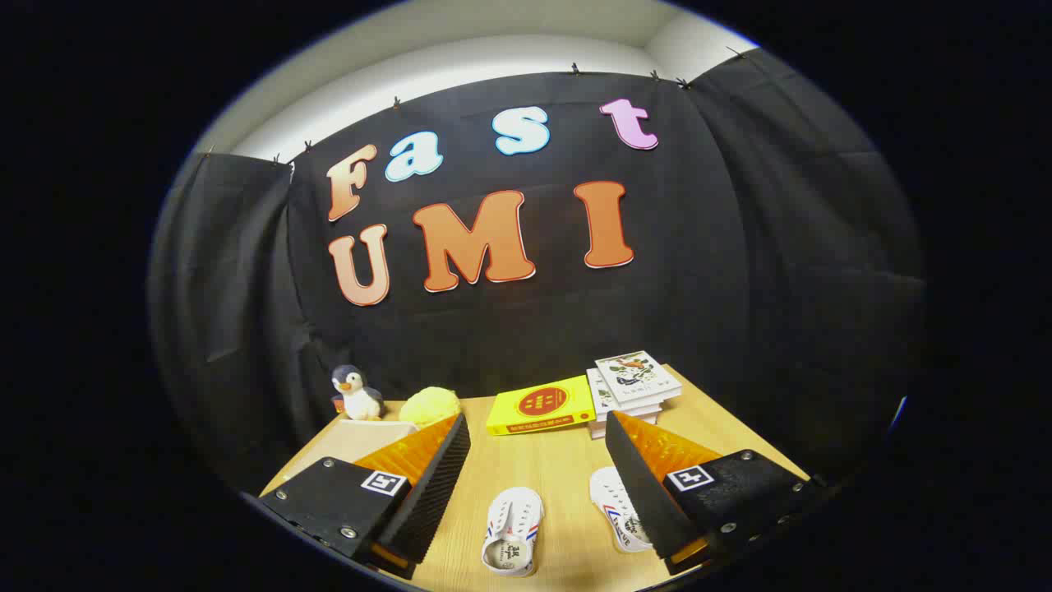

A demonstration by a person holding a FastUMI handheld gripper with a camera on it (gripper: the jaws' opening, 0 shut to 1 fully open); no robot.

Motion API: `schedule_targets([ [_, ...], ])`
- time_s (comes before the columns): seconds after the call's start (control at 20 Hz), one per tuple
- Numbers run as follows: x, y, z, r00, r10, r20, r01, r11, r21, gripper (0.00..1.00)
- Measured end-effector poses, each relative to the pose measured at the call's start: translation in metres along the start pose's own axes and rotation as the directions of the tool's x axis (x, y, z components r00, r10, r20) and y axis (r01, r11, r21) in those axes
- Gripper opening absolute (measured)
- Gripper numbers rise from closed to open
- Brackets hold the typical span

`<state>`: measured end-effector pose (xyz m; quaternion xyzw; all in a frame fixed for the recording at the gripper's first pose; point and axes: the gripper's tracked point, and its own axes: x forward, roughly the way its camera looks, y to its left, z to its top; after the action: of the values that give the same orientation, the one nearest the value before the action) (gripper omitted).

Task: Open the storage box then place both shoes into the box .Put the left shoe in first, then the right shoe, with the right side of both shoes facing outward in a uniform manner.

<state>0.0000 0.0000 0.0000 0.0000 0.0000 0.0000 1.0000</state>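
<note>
Two white sneakers are seen on the wooden table (559, 469): one sneaker (513, 532) between the spread, empty fingers of the gripper (538, 485), a second sneaker (618, 520) touching the right finger. Beyond the sneakers lie one yellow book (540, 405), one stack of booklets (631, 385), one yellow plush (431, 405), one penguin toy (356, 393).

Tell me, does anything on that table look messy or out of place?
Nothing stands out. Two small white canvas shoes lie apart on the wooden table, one between the open gripper jaws, one partly behind a jaw. Nothing spilled.
</note>
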Motion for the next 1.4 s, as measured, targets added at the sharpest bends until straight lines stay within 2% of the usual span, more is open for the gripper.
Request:
schedule_targets([
  [0.35, -0.002, 0.014, 0.000, 0.994, -0.099, 0.043, 0.101, 0.993, -0.057, 0.99],
  [0.55, 0.002, 0.021, 0.001, 0.993, -0.114, 0.035, 0.117, 0.990, -0.083, 0.99],
  [0.75, 0.017, 0.025, -0.006, 0.998, -0.065, 0.006, 0.065, 0.995, -0.077, 0.99],
  [1.1, 0.051, 0.021, -0.018, 0.996, 0.065, -0.067, -0.071, 0.992, -0.101, 0.99],
  [1.4, 0.055, 0.023, -0.028, 0.991, 0.092, -0.096, -0.102, 0.989, -0.103, 0.99],
])
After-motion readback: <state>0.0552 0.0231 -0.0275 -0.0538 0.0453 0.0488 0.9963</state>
